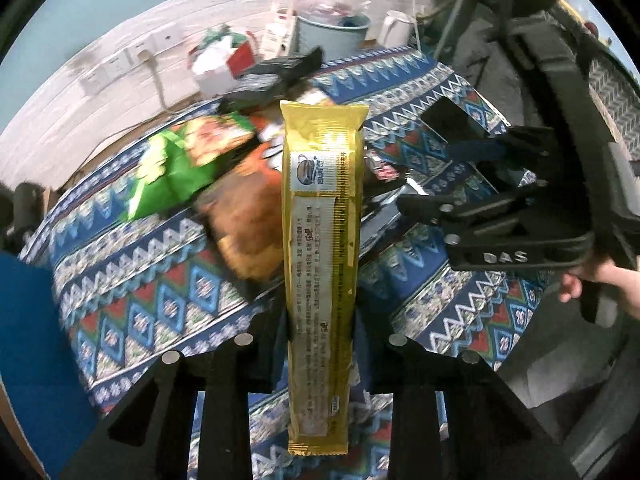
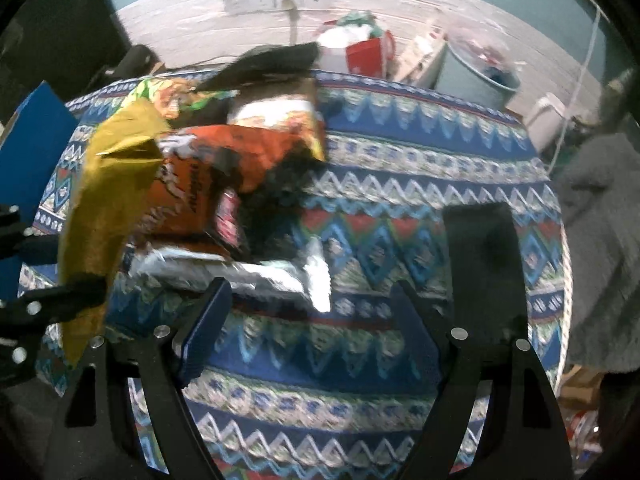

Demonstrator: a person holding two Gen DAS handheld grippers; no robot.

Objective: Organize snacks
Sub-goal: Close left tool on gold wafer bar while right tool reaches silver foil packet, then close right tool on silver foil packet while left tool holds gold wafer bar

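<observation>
**Gold packet held lengthwise in left tongs, above the snack heap**

Left wrist view. The left gripper (image 1: 320,344) is clenched on a long gold snack packet (image 1: 322,240). The packet's long axis runs straight along the fingers: near end low in frame, far crimped end pointing away toward the pile and the wall. Its seam side faces the camera, with a white label panel carrying a round logo and columns of small print, too fine to read. It hangs above a blue patterned cloth (image 1: 140,300) covering the table. Beyond it lie a green chip bag (image 1: 176,164) and an orange-brown bag (image 1: 248,216), both blurred. The right gripper (image 1: 452,184) enters from the right; raised letters "DAS" show on its body. A dark phone-like slab (image 1: 452,118) lies behind it.

Right wrist view. The right gripper (image 2: 316,312) stands released, fingers spread wide, nothing between them, over the cloth (image 2: 360,360). The gold packet (image 2: 108,208) appears at left, tilted, lower end pinched in the left gripper (image 2: 76,292). Next to it: an orange bag (image 2: 208,176), a silver wrapper (image 2: 256,272), the dark slab (image 2: 484,264). Lettering on the orange bag is blurred, unreadable.
</observation>
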